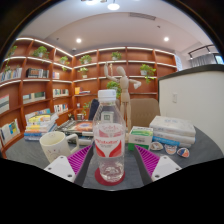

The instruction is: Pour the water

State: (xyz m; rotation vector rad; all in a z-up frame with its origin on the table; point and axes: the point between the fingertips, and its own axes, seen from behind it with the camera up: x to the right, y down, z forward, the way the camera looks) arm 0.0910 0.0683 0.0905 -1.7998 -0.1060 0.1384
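A clear plastic water bottle [110, 130] with a white cap and a red-and-white label stands upright on a round red coaster [110, 181] on the dark round table [160, 178]. My gripper [113, 152] is open. The bottle stands between the purple pads, with a small gap at each side, the left pad [80, 158] and the right pad [147, 160] flanking its lower half. A pale cup [54, 146] stands on the table to the left of the left finger, apart from the bottle.
Flat boxes [172, 130] are stacked on the table to the right, beyond the right finger. More boxes and packs [40, 125] lie at the left behind the cup. A white counter [195, 95] and wooden shelves [60, 75] stand behind.
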